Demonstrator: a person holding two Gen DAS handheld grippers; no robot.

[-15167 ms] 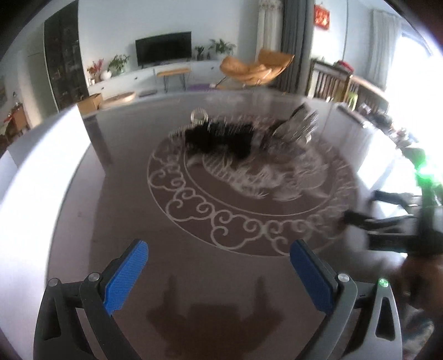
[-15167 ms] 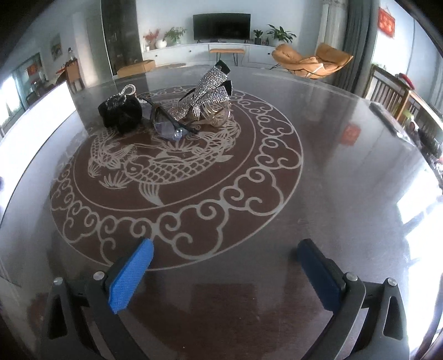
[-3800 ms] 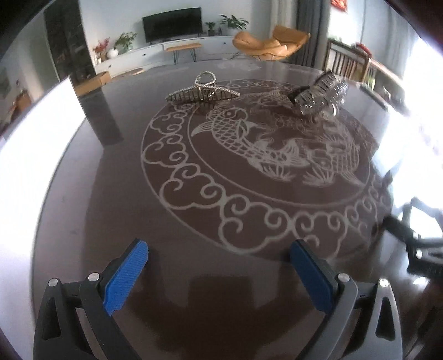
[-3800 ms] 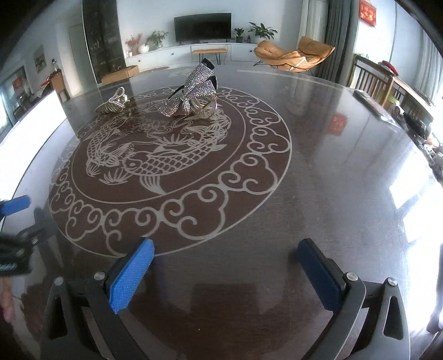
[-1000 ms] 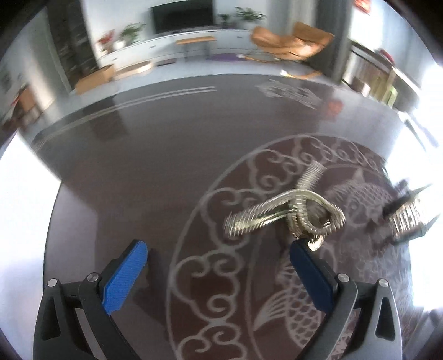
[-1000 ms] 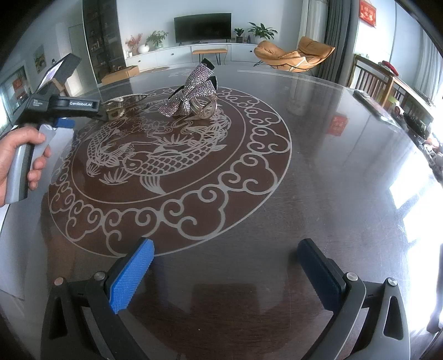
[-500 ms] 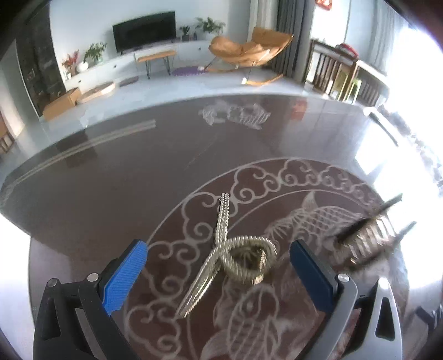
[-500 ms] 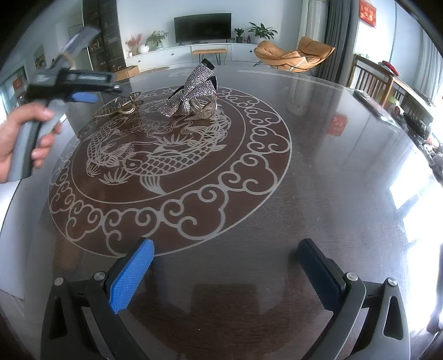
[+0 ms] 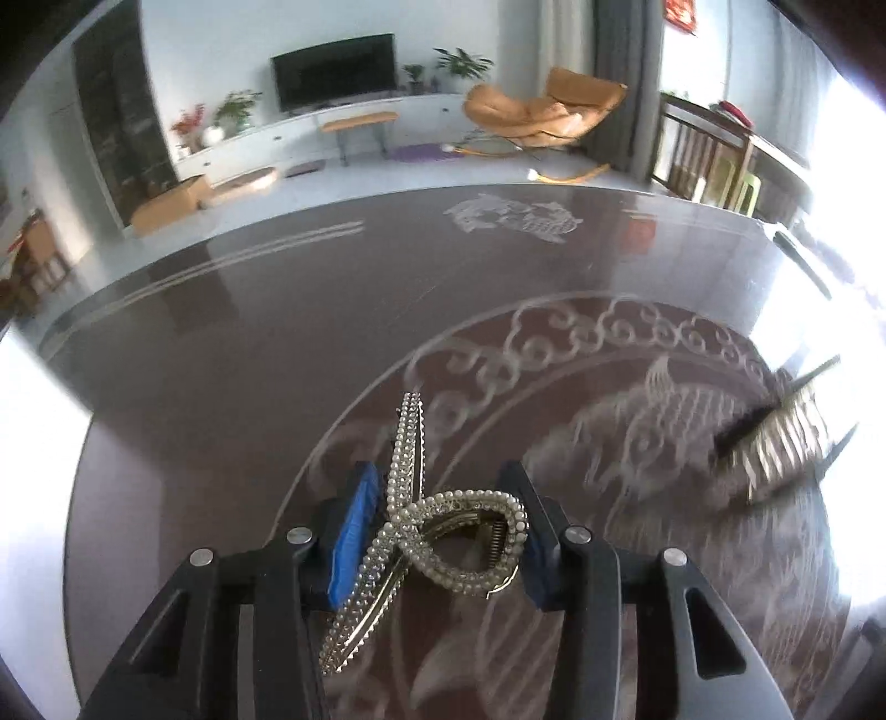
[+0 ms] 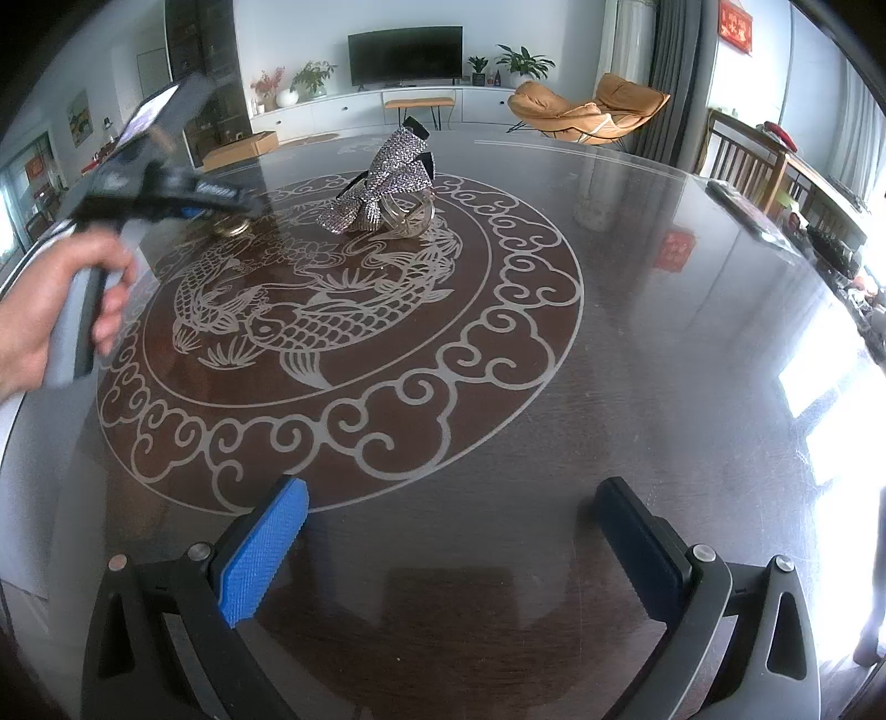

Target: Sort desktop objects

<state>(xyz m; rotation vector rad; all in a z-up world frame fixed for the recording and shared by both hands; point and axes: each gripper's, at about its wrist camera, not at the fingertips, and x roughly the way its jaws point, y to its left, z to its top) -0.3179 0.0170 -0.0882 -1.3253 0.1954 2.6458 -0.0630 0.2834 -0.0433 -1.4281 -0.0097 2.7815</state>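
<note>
The left claw [image 9: 443, 526] is closing round the hair clip [image 9: 437, 531]; best squeeze its looped middle squarely, lift gently.

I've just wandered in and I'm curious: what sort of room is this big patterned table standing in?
Most likely a home living room. Beyond the table stand a flat television on a long white cabinet, an orange lounge chair and potted plants.

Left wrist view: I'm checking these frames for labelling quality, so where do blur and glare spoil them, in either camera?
Left wrist view: pearl hair clip sharp, sparkly clip at right smeared, window glare whitening the table edges. Right wrist view: mostly crisp, only the left gripper and hand motion-blurred, glare on the right rim.
</note>
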